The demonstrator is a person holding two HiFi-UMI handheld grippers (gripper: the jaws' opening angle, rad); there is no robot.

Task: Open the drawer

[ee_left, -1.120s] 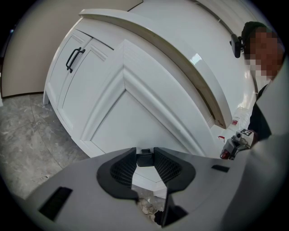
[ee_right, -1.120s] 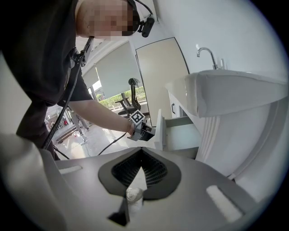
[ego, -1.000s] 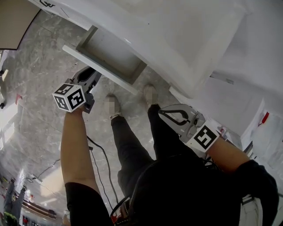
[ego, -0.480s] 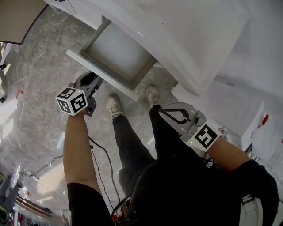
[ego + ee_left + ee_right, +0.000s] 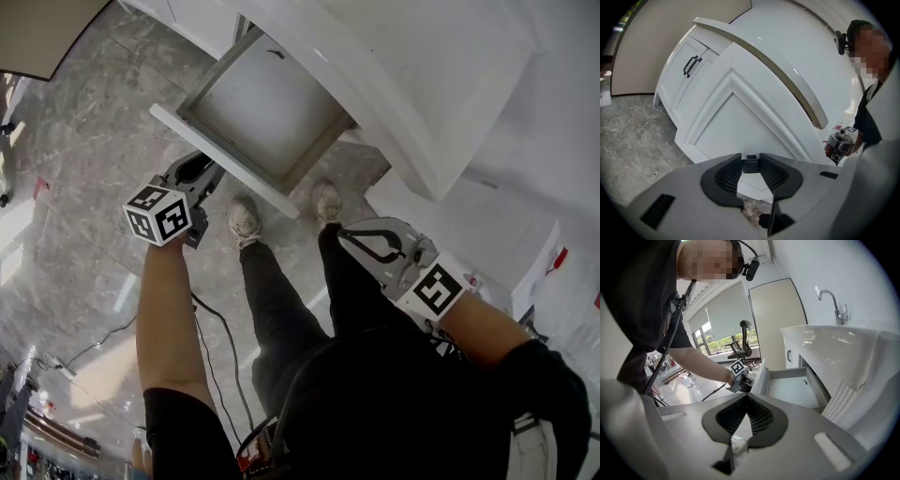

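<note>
The white drawer (image 5: 267,112) stands pulled well out of the vanity, its grey inside bare but for a small dark mark. In the head view my left gripper (image 5: 201,174) sits at the drawer's front panel (image 5: 221,159). The left gripper view shows this left gripper (image 5: 750,161) shut on the small black drawer handle (image 5: 750,165), with the white panel (image 5: 740,117) filling the picture. My right gripper (image 5: 367,246) hangs apart over the person's leg, shut with nothing in it. From the right gripper (image 5: 746,398) I see the open drawer (image 5: 792,389) and the left gripper's marker cube (image 5: 737,367).
The white vanity top (image 5: 394,66) overhangs the drawer, with a sink and faucet (image 5: 830,300). A cabinet door with a black handle (image 5: 691,66) lies left of the drawer. The person's shoes (image 5: 246,223) and a cable (image 5: 211,328) are on the marble floor. An office chair (image 5: 742,341) stands far back.
The drawer has slid further out of the vanity, showing more of its inside. My left gripper has stayed on the handle and moved back with it. The right gripper has barely shifted.
</note>
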